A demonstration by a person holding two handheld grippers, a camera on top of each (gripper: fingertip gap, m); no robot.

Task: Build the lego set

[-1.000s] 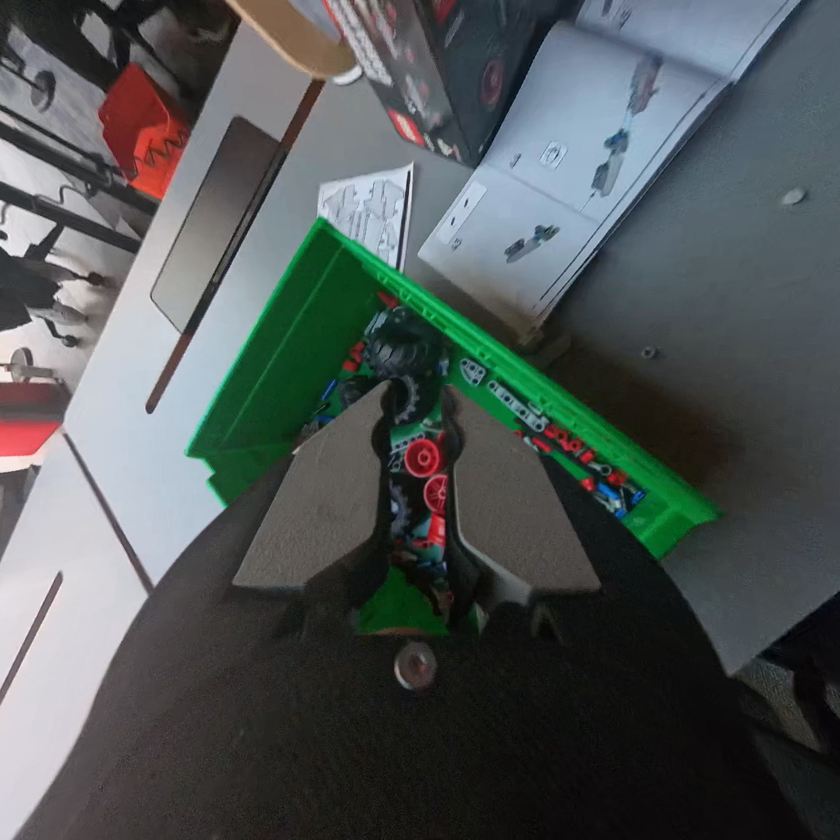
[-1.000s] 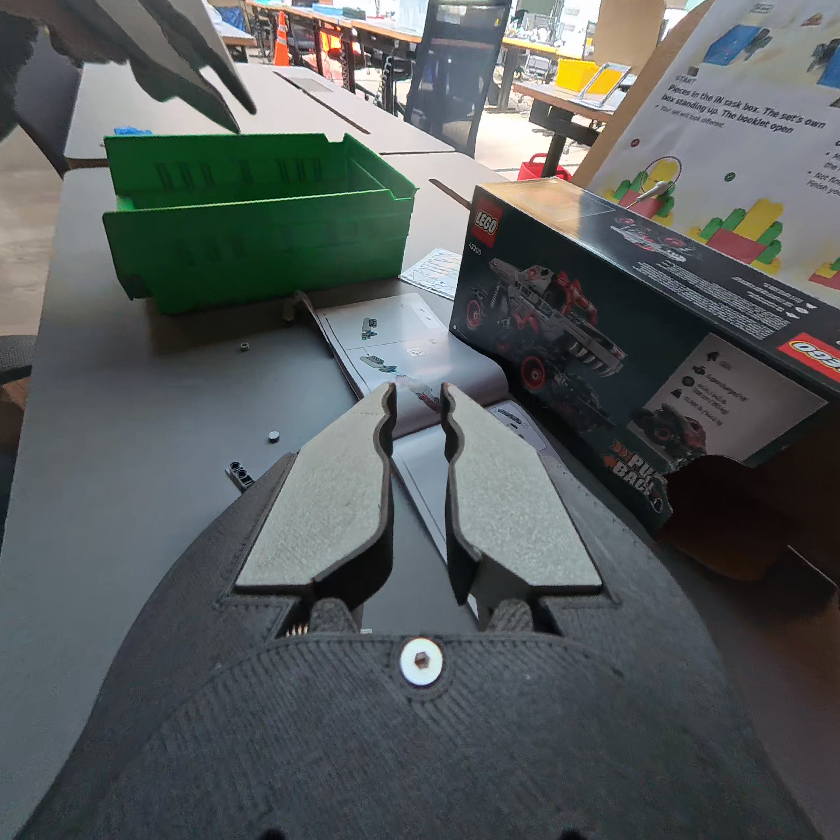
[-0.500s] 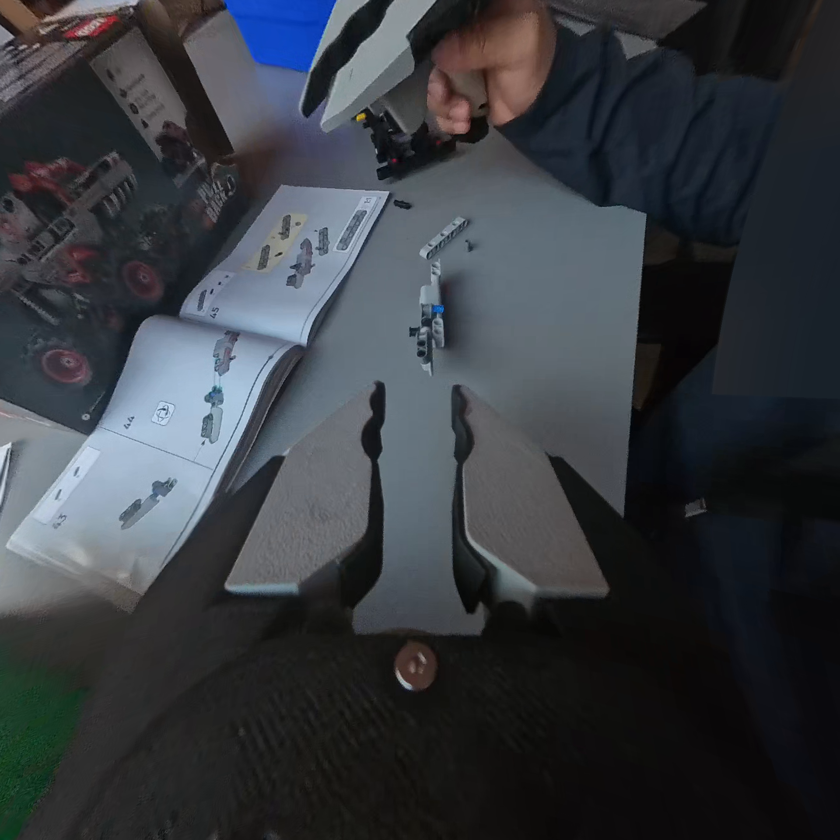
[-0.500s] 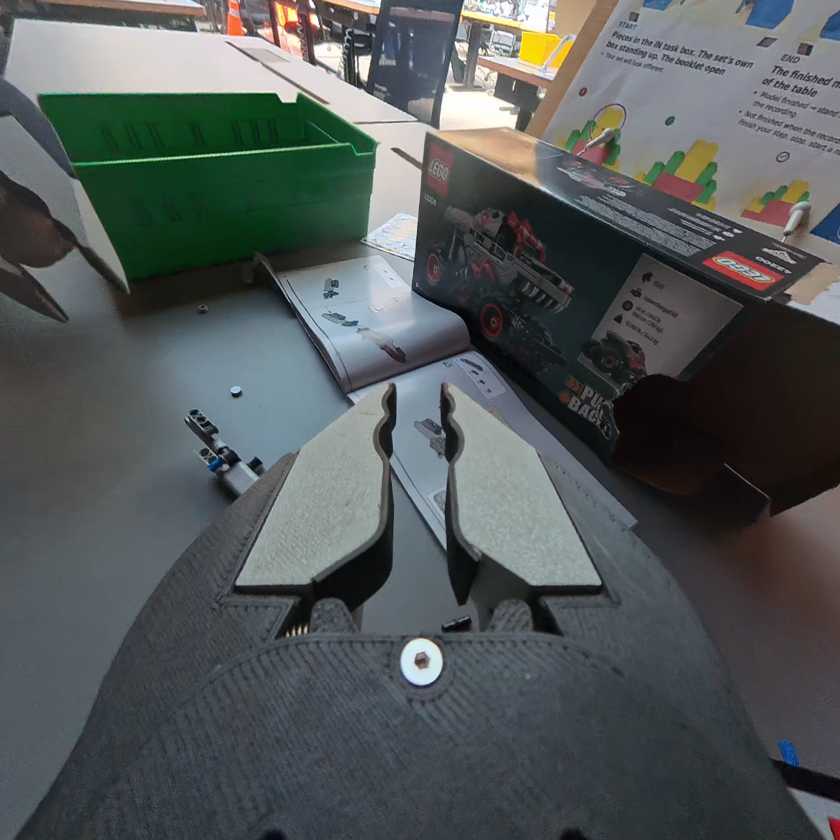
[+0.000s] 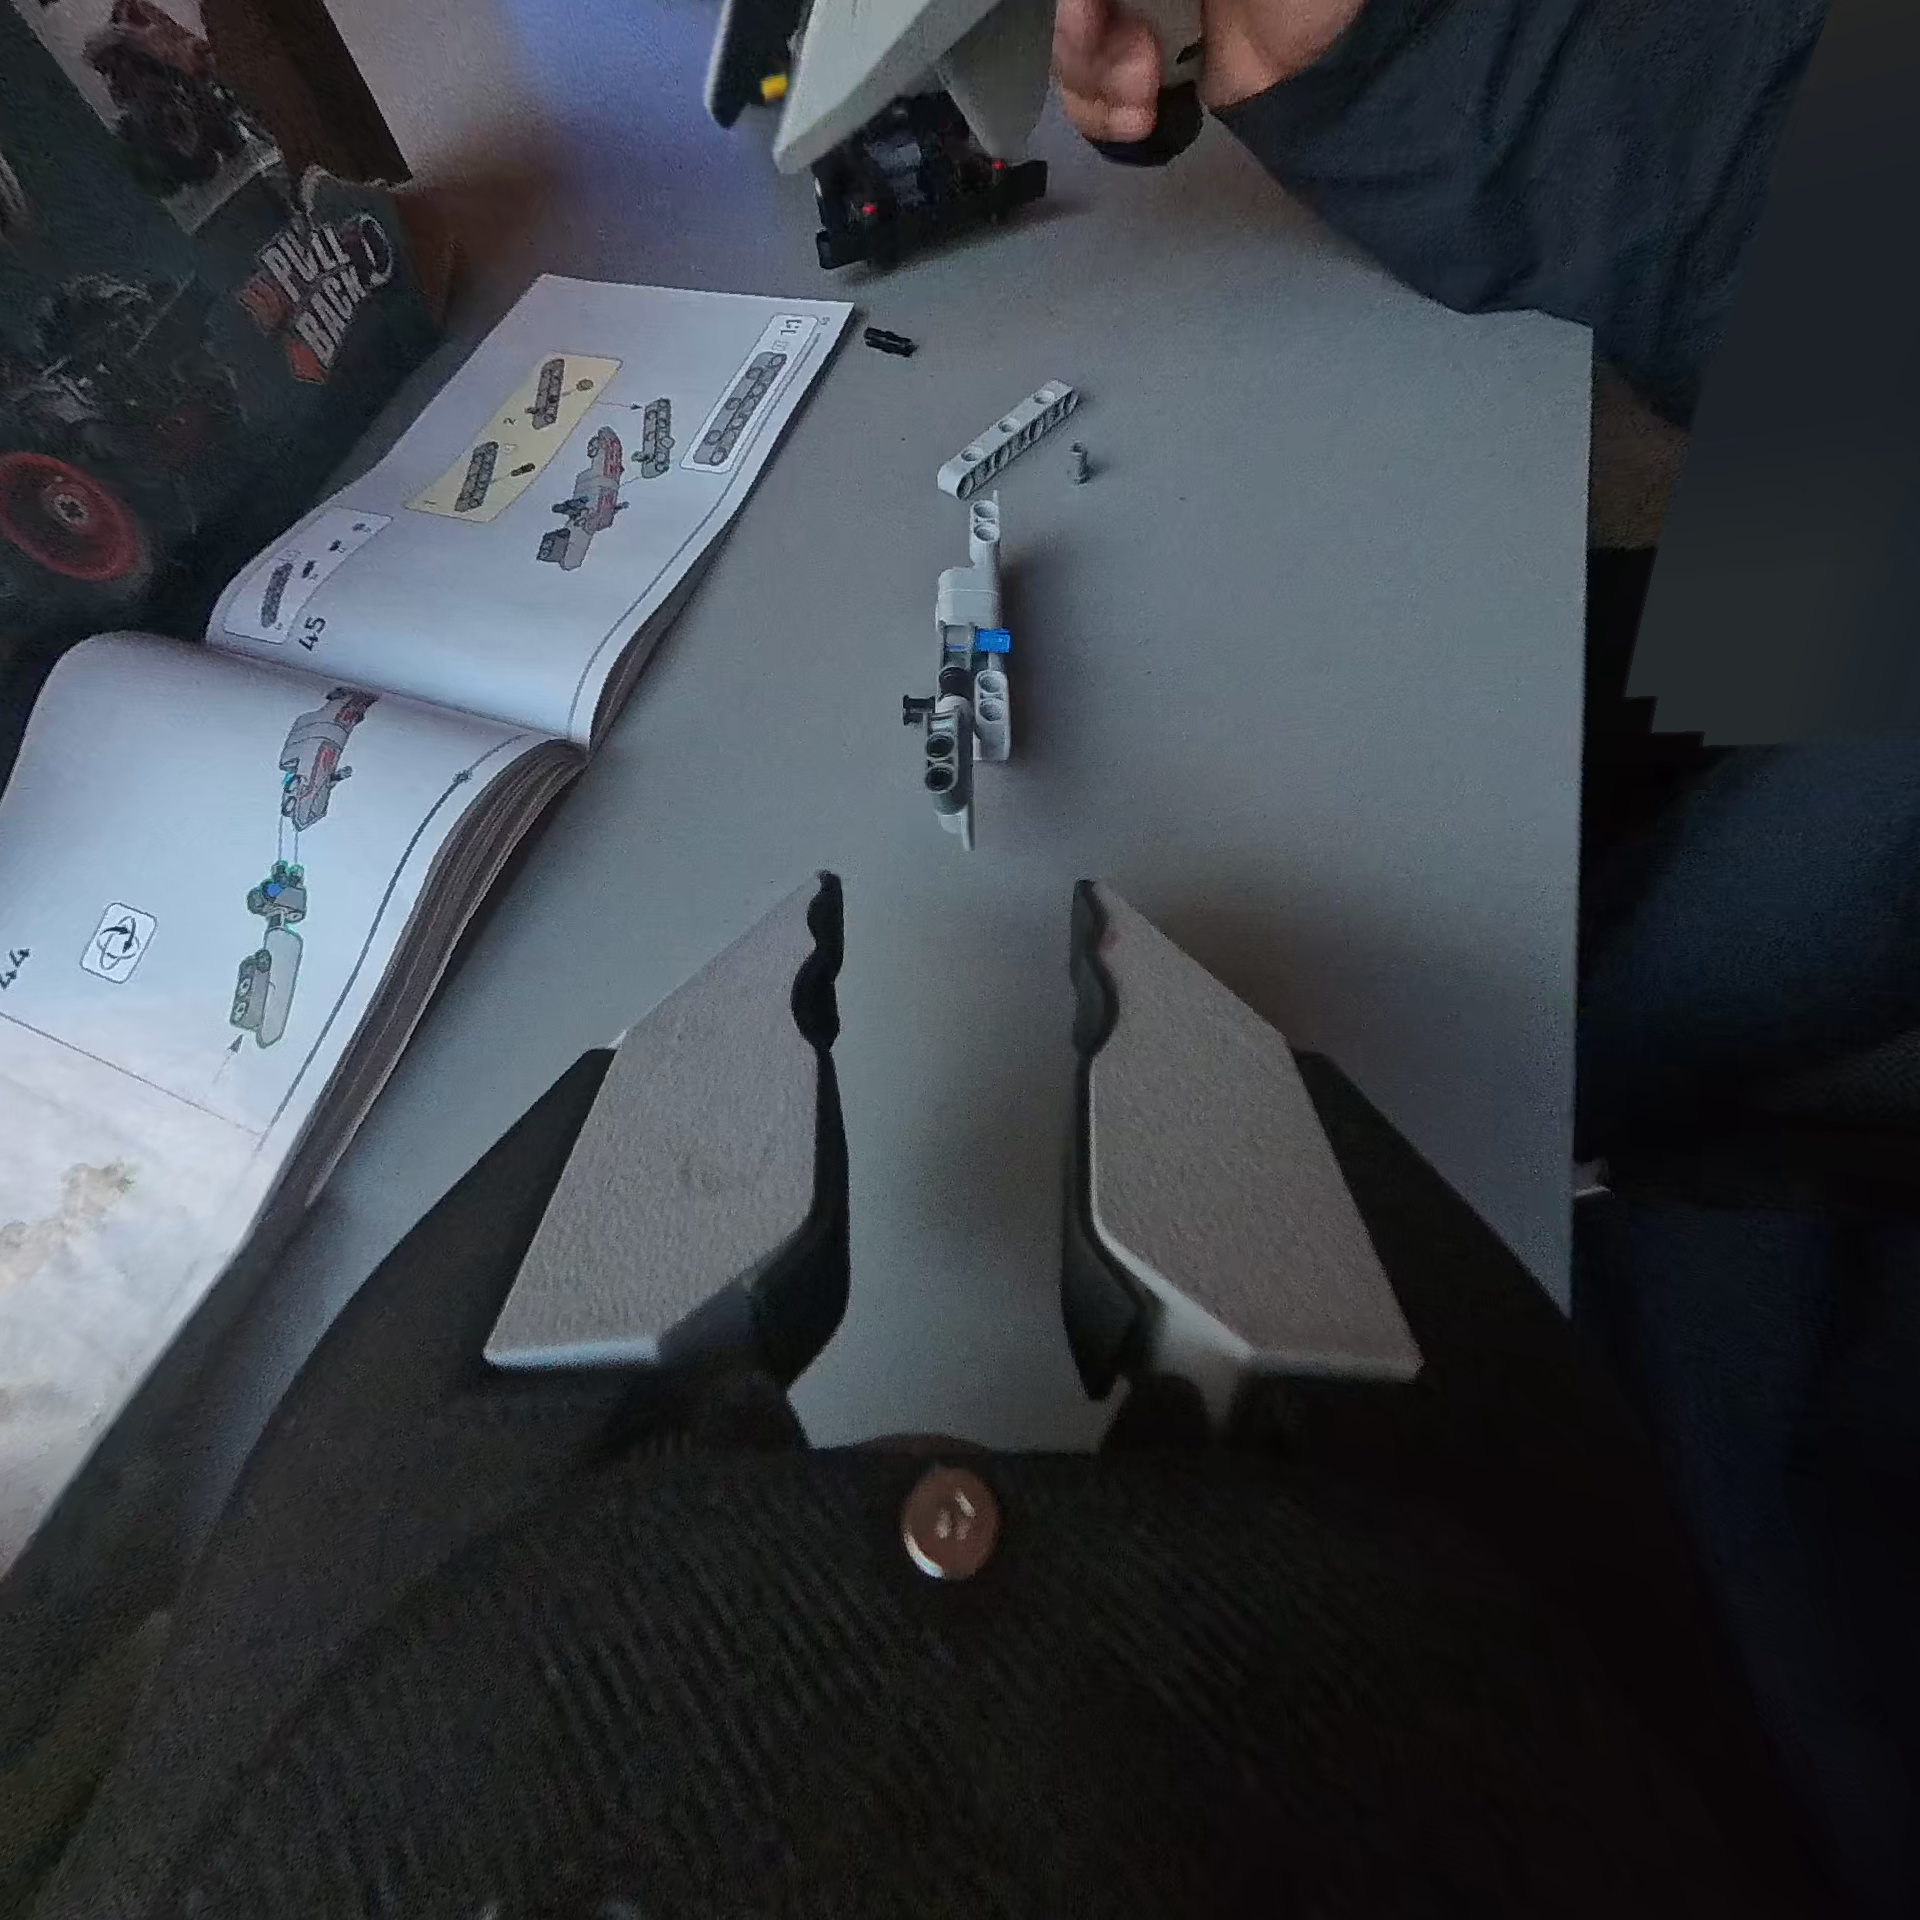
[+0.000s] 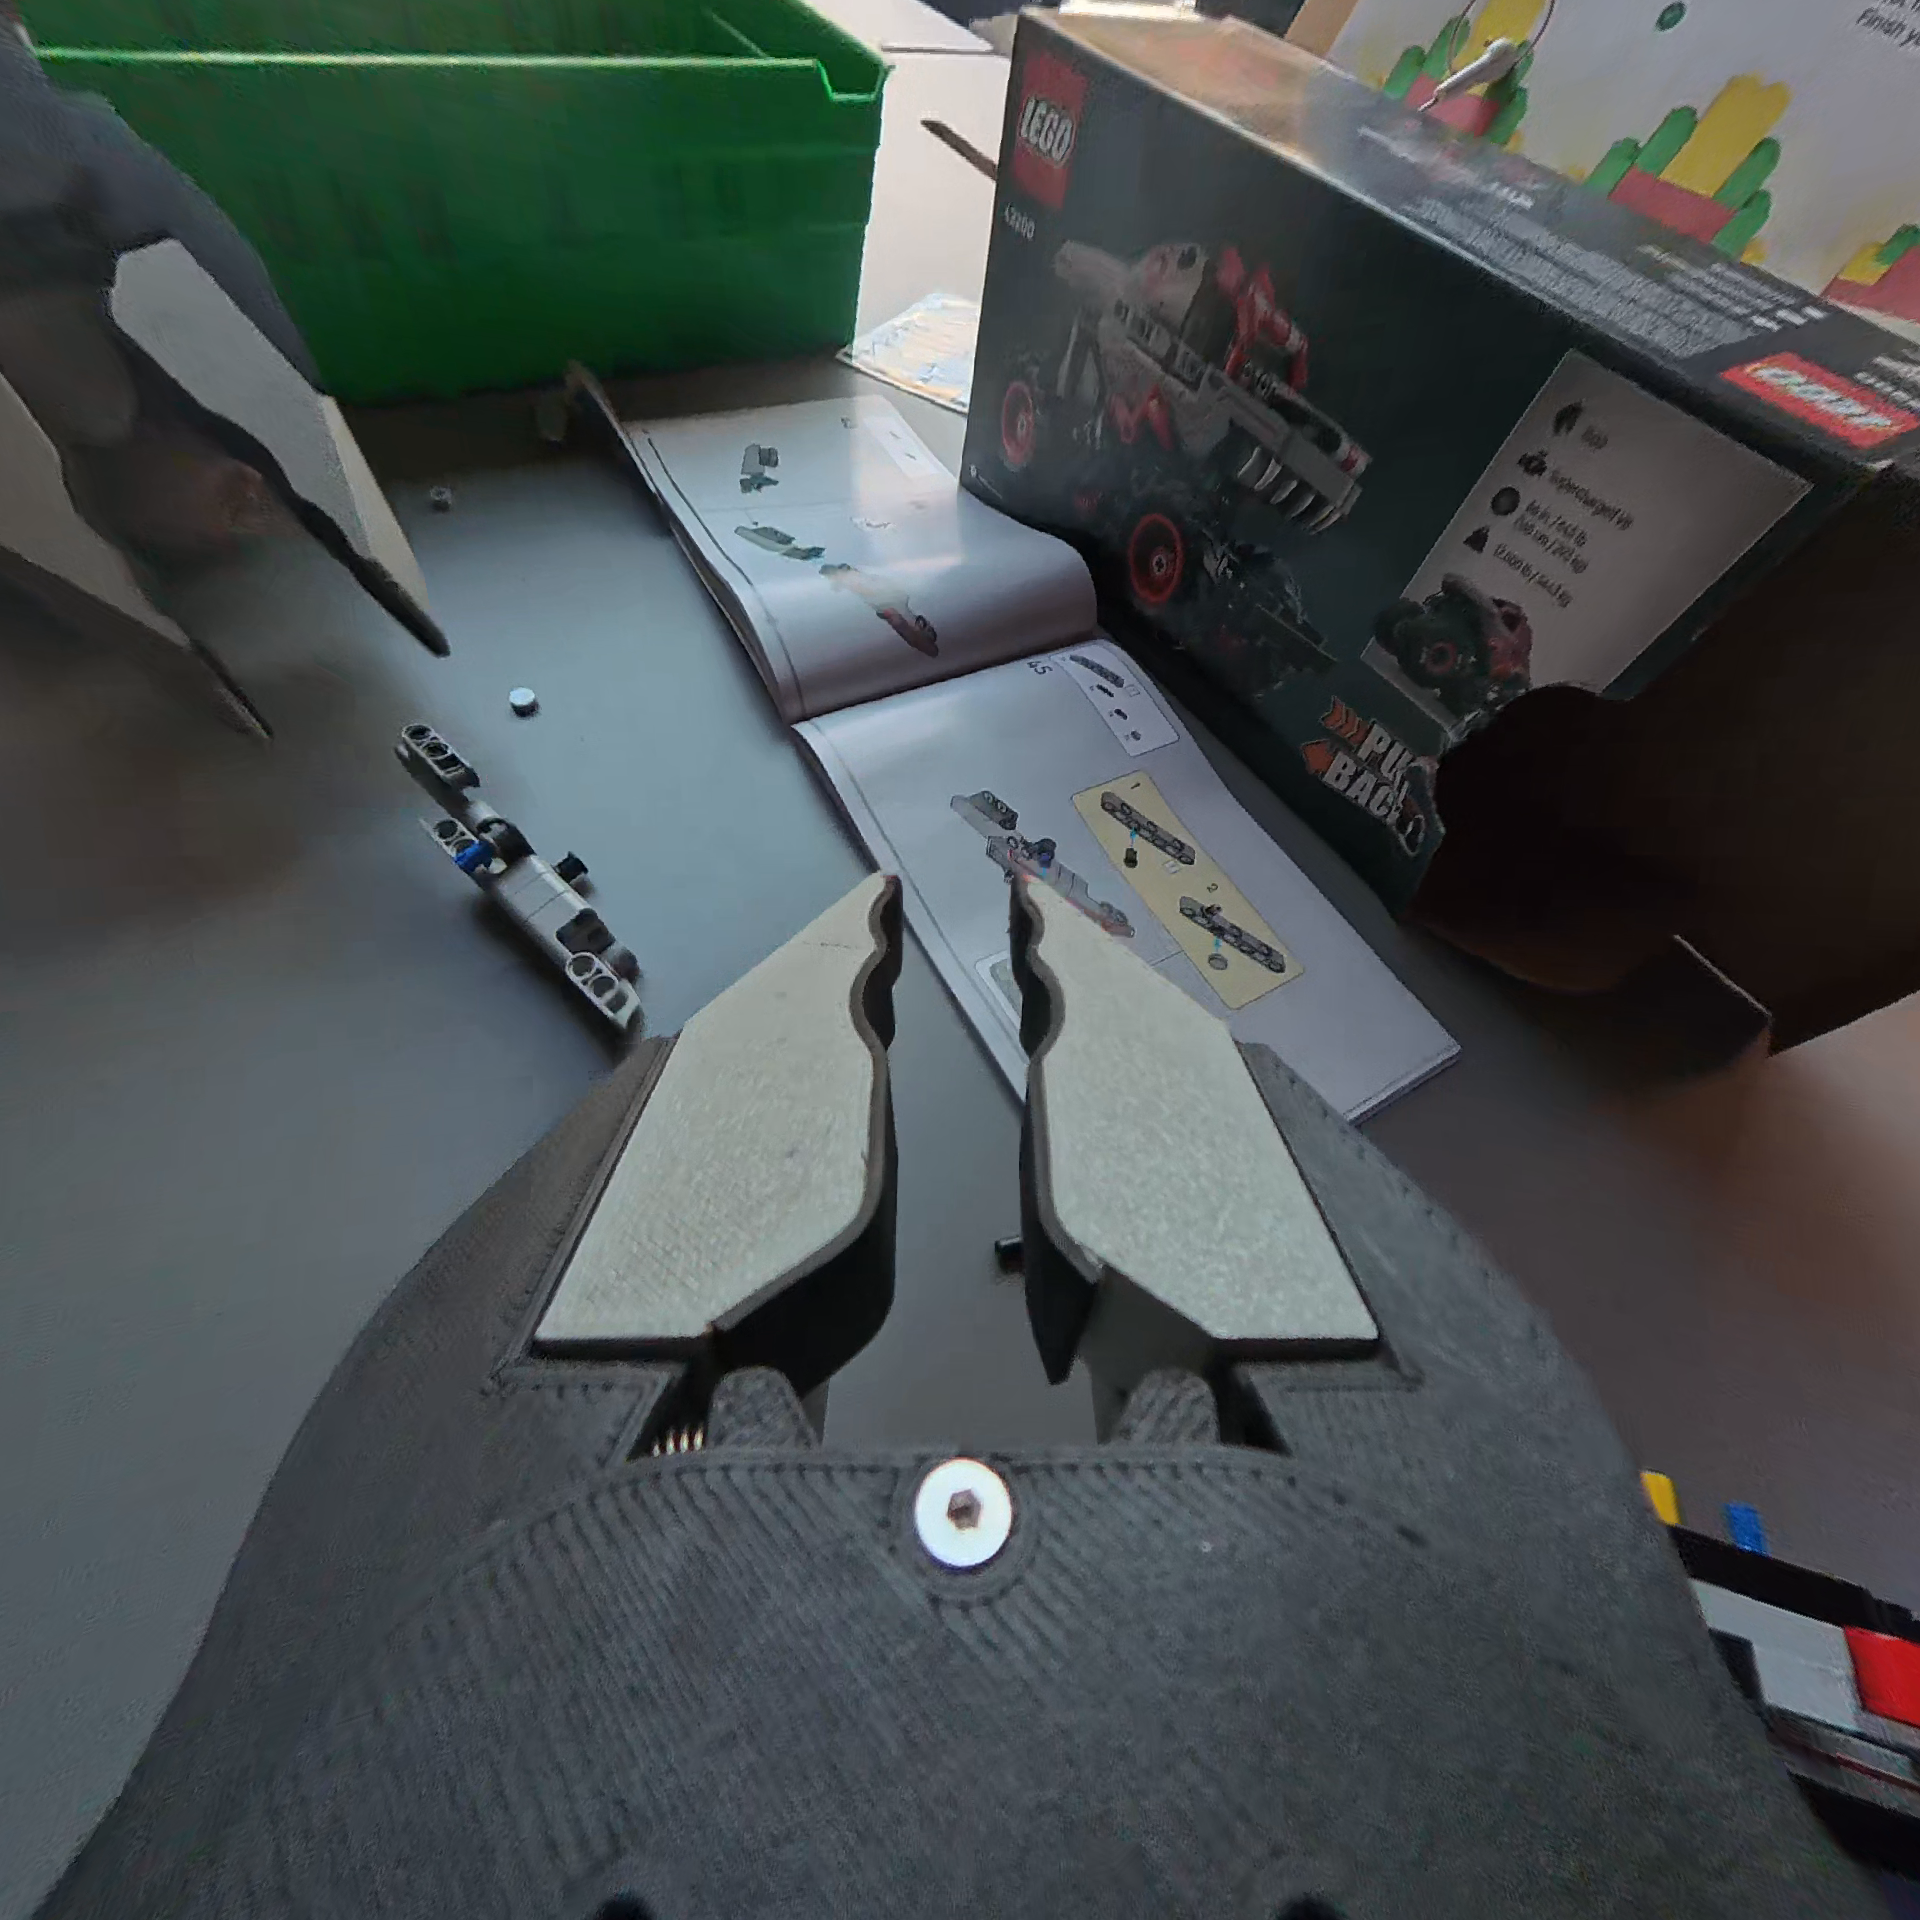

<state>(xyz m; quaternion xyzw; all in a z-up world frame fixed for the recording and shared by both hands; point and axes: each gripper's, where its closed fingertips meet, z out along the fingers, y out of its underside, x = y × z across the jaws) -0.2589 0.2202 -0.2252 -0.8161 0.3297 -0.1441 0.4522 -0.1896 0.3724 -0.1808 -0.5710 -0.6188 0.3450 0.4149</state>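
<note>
A small grey lego sub-assembly (image 5: 964,686) with a blue pin lies on the grey table; it also shows in the right wrist view (image 6: 520,883). My left gripper (image 5: 951,894) is open and empty, just short of it. A loose grey beam (image 5: 1008,434), a small grey pin (image 5: 1083,462) and a black pin (image 5: 888,341) lie beyond. My right gripper (image 6: 948,896) is open with a narrow gap, empty, over the edge of the open instruction booklet (image 6: 1039,748). A dark partly built model (image 5: 920,197) sits under the right gripper in the left wrist view.
The set's box (image 6: 1403,416) stands to the right behind the booklet. A green parts bin (image 6: 468,177) stands at the back left. A small round grey piece (image 6: 525,702) lies on the table. A person's hand (image 5: 1122,73) and blue sleeve hold the right gripper. The table edge (image 5: 1579,831) runs at right. Spacing between my two grippers at the tips: around 20 centimetres. The black pin (image 5: 888,341) sits 9 centimetres or so from the ends of my right fingers.
My left gripper swung from the green bin to the table by the sub-assembly and opened wider. My right gripper moved forward and lower over the booklet.
</note>
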